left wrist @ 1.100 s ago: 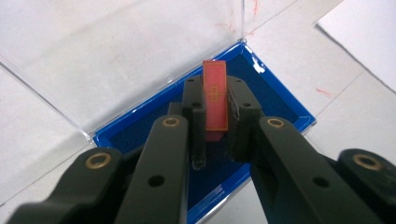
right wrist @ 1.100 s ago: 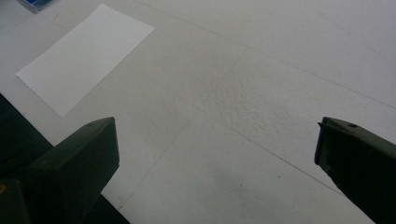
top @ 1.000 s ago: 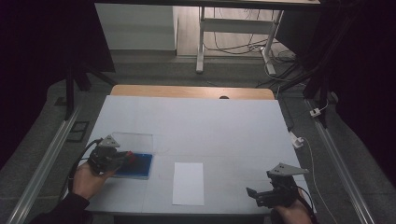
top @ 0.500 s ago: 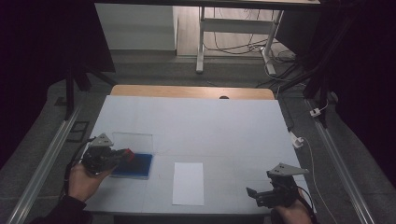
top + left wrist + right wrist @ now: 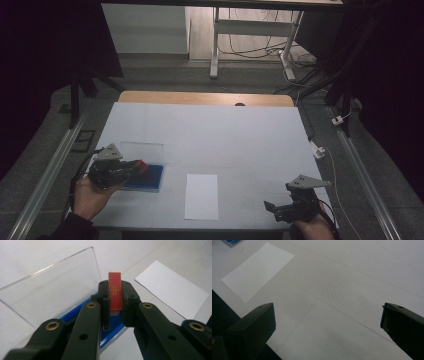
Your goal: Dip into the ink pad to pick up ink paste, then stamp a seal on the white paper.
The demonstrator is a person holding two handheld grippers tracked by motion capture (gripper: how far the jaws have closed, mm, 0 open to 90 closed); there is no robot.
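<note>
now left gripper [image 5: 115, 306] fingers clamp a red card [image 5: 115, 293]; right gripper [image 5: 327, 322] fingers spread wide, empty.

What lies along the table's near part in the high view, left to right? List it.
Left gripper shut on a red card → blue box → white sheet → right gripper, open.

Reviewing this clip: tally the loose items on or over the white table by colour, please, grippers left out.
Red: 1, the small red card clamped in the left gripper
Blue: 1, the blue tray
Clear: 1, the upright clear lid
White: 1, the sheet of paper
Total: 4
</note>
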